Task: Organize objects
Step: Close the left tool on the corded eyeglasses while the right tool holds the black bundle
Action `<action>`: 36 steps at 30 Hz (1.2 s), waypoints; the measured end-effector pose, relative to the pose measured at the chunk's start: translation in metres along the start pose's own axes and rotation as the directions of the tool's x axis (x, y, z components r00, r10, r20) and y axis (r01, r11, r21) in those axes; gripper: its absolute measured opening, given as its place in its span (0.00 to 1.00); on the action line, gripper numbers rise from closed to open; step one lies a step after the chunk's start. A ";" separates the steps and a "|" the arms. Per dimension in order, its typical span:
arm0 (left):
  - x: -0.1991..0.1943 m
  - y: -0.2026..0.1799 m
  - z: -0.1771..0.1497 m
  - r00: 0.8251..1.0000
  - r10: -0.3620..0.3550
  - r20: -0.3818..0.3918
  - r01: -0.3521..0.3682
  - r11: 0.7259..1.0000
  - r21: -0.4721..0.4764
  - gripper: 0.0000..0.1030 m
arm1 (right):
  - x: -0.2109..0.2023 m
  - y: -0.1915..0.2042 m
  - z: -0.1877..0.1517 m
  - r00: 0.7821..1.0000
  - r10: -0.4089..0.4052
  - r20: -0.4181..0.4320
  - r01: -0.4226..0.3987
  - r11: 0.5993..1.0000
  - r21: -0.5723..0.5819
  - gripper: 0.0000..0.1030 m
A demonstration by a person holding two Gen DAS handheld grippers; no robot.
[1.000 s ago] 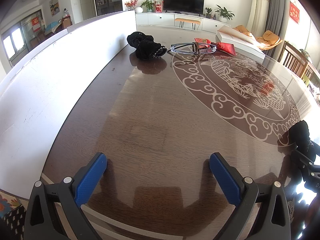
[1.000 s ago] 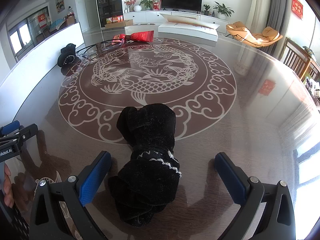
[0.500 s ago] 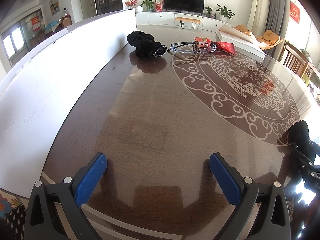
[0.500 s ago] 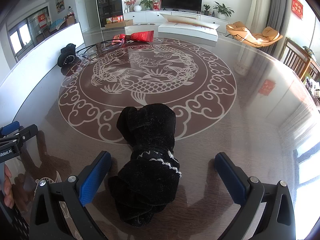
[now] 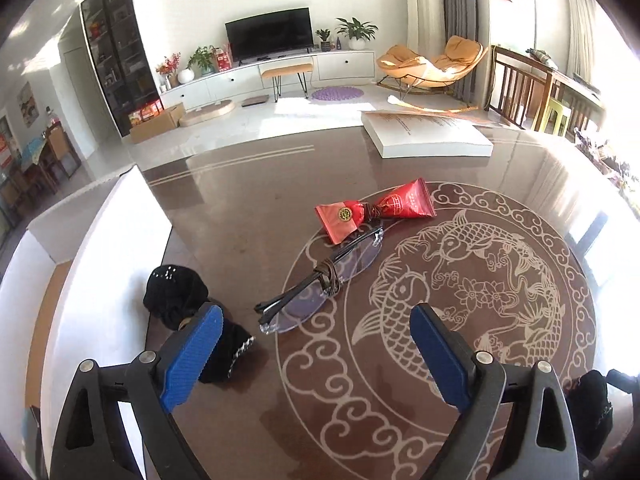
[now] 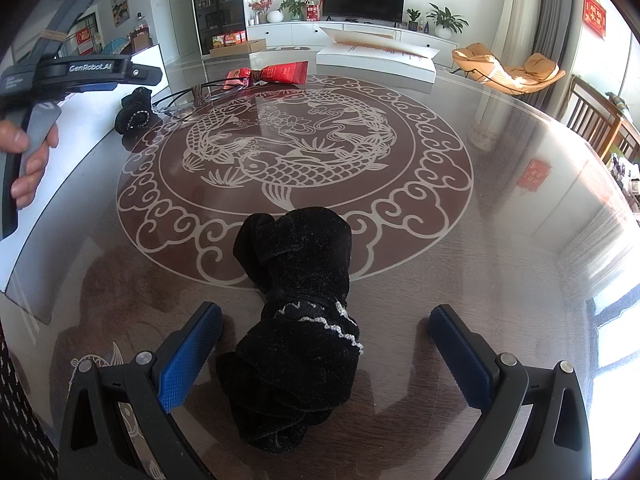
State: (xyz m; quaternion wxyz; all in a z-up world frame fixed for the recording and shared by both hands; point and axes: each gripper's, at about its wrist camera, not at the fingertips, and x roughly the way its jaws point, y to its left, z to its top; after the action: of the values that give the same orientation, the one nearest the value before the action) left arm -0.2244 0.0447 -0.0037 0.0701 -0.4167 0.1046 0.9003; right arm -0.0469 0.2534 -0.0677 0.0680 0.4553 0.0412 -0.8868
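In the left wrist view my left gripper [image 5: 316, 344] is open and empty above the table, just short of a pair of glasses [image 5: 320, 284] tied with brown cord. A black velvet pouch [image 5: 180, 300] lies by its left finger. A red packet [image 5: 376, 210] lies beyond the glasses. In the right wrist view my right gripper [image 6: 326, 342] is open, its fingers on either side of a second black velvet pouch [image 6: 298, 300], not touching it. The left gripper shows there at upper left [image 6: 80, 72], held by a hand.
A dark glass table [image 6: 500, 220] with a fish and cloud pattern carries everything. A white board [image 5: 92, 264] stands along its left side. A white flat box [image 5: 428, 136] lies at the far edge. Wooden chairs [image 5: 520, 88] stand at the right.
My left gripper has moved far forward across the table and up, from the near edge to just before the glasses and the far pouch. My right gripper has stayed still.
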 end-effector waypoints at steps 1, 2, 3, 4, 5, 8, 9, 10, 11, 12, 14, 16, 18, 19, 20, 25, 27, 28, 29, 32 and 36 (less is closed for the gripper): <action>0.015 -0.005 0.008 1.000 0.008 -0.024 -0.007 0.999 0.035 0.93 | 0.000 0.000 0.000 1.000 0.000 0.000 0.000 1.000 0.000 1.00; 0.030 -0.010 0.014 0.999 0.016 -0.050 -0.012 0.998 0.069 0.93 | 0.000 0.000 0.000 1.000 0.000 0.000 0.000 1.000 0.000 1.00; 0.043 -0.013 0.016 0.997 0.019 -0.072 -0.013 0.996 0.089 0.90 | 0.000 0.000 0.000 1.000 0.000 0.000 0.000 1.000 0.000 1.00; 0.054 -0.014 0.016 0.995 0.016 -0.097 -0.007 0.996 0.094 0.82 | 0.000 0.000 0.000 1.000 0.000 0.000 0.000 1.000 0.000 1.00; 0.064 -0.015 0.015 0.992 -0.001 -0.128 0.012 0.996 0.087 0.74 | 0.000 0.000 0.000 1.000 0.000 0.000 0.000 1.000 0.000 1.00; 0.075 -0.008 0.016 0.982 -0.086 -0.168 0.088 0.996 0.003 0.15 | 0.000 0.000 0.000 1.000 0.000 0.000 0.000 1.000 0.000 1.00; 0.073 -0.008 0.014 0.981 -0.077 -0.176 0.077 0.997 -0.008 0.10 | 0.000 0.000 0.000 1.000 0.000 0.000 0.000 1.000 0.000 1.00; 0.069 -0.010 0.010 0.982 -0.064 -0.176 0.065 0.998 -0.004 0.10 | 0.000 -0.001 0.000 1.000 0.000 0.000 0.000 1.000 0.000 1.00; 0.062 -0.014 0.002 0.983 -0.059 -0.176 0.059 0.998 -0.006 0.10 | 0.000 -0.001 0.000 1.000 0.000 0.000 0.000 1.000 0.000 1.00; 0.054 -0.016 -0.009 0.981 -0.062 -0.183 0.059 0.998 -0.021 0.10 | 0.000 -0.001 0.000 1.000 0.000 0.000 0.000 1.000 0.000 1.00; 0.033 -0.019 -0.037 0.980 -0.064 -0.187 0.052 0.996 -0.070 0.10 | 0.000 -0.001 0.000 1.000 0.000 0.000 0.000 1.000 0.000 1.00; 0.006 -0.018 -0.071 0.975 -0.099 -0.197 0.069 0.986 -0.153 0.10 | 0.000 -0.001 0.000 1.000 0.000 0.000 0.000 1.000 0.000 1.00; -0.022 -0.015 -0.108 0.970 -0.148 -0.193 0.100 0.967 -0.235 0.10 | 0.000 -0.001 0.000 1.000 0.000 0.000 0.000 1.000 0.000 1.00; -0.033 -0.014 -0.123 0.968 -0.167 -0.186 0.115 0.958 -0.263 0.12 | 0.000 -0.001 0.000 1.000 0.000 0.000 0.000 1.000 0.000 1.00; -0.043 -0.013 -0.137 0.967 -0.187 -0.171 0.133 0.949 -0.287 0.12 | 0.000 -0.001 0.000 1.000 0.000 0.000 0.000 1.000 0.000 1.00; -0.058 -0.007 -0.163 0.981 -0.146 -0.126 0.103 0.949 -0.298 0.70 | 0.000 -0.001 0.000 1.000 0.000 0.000 0.000 1.000 0.000 1.00; -0.052 -0.009 -0.162 0.983 -0.095 -0.155 0.050 0.962 -0.269 0.76 | 0.000 -0.001 0.000 1.000 0.000 0.000 0.000 1.000 0.000 1.00; -0.052 -0.011 -0.161 0.985 -0.087 -0.149 0.046 0.964 -0.260 0.77 | 0.000 -0.001 0.000 1.000 0.000 0.000 0.000 1.000 0.000 1.00; -0.051 -0.011 -0.162 0.986 -0.080 -0.146 0.041 0.967 -0.252 0.76 | 0.000 -0.001 0.000 1.000 0.000 0.000 0.000 1.000 0.000 1.00; -0.057 -0.016 -0.169 0.988 -0.044 -0.147 0.013 0.978 -0.210 0.76 | 0.000 -0.001 0.000 1.000 0.000 0.000 0.000 1.000 0.000 1.00; -0.063 -0.016 -0.175 0.989 -0.035 -0.141 0.007 0.981 -0.195 0.78 | 0.000 -0.001 0.000 1.000 0.000 0.000 0.000 1.000 0.000 1.00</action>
State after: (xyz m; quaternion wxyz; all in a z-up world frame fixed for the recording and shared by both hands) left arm -0.0517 0.0148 -0.0681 0.0312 -0.4865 0.0168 0.8730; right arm -0.0470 0.2543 -0.0677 0.0680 0.4554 0.0412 -0.8867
